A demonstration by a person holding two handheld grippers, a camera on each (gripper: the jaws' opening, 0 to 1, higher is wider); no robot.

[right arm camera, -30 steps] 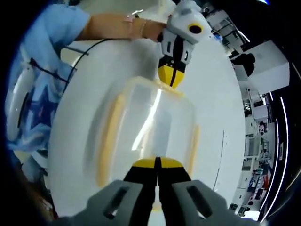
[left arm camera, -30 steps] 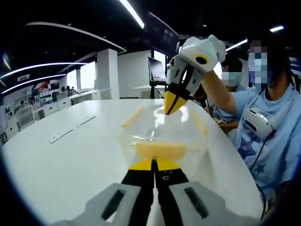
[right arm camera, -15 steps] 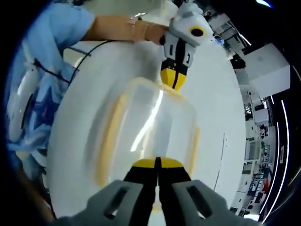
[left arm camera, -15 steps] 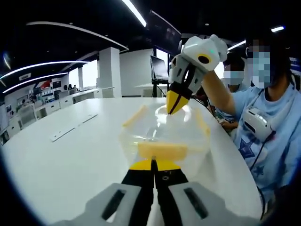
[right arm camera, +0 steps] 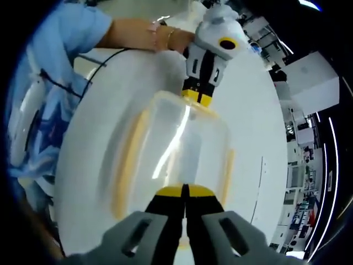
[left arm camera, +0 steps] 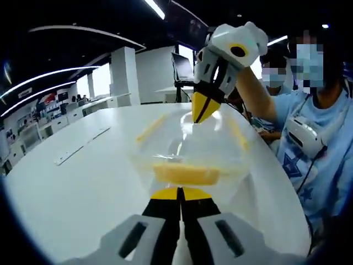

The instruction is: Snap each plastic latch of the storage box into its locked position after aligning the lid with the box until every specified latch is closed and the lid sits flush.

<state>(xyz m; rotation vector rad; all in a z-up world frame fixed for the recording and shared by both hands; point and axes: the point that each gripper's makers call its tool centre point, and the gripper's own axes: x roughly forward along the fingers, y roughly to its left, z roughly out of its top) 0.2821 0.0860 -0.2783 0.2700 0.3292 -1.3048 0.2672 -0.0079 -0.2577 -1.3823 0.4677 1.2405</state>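
Since a second ago the left hand-held gripper (right arm camera: 197,95) has dropped onto the far short-end latch of the storage box (right arm camera: 176,146), and the right hand-held gripper (left arm camera: 202,110) keeps pressing its own end; both are clenched on nothing, tips used as pushers. Box sits mid white table (left arm camera: 77,182), clear lid (right arm camera: 182,138) on and looking roughly flush. Long-side yellow latches (right arm camera: 126,160) lie flat against the box, probably locked; end latches (left arm camera: 185,174) likely the last left.

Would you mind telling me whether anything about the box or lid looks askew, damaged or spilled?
Nothing stands out. The clear storage box sits upright on the white table with its lid level; the yellow latches look intact and nothing has spilled.
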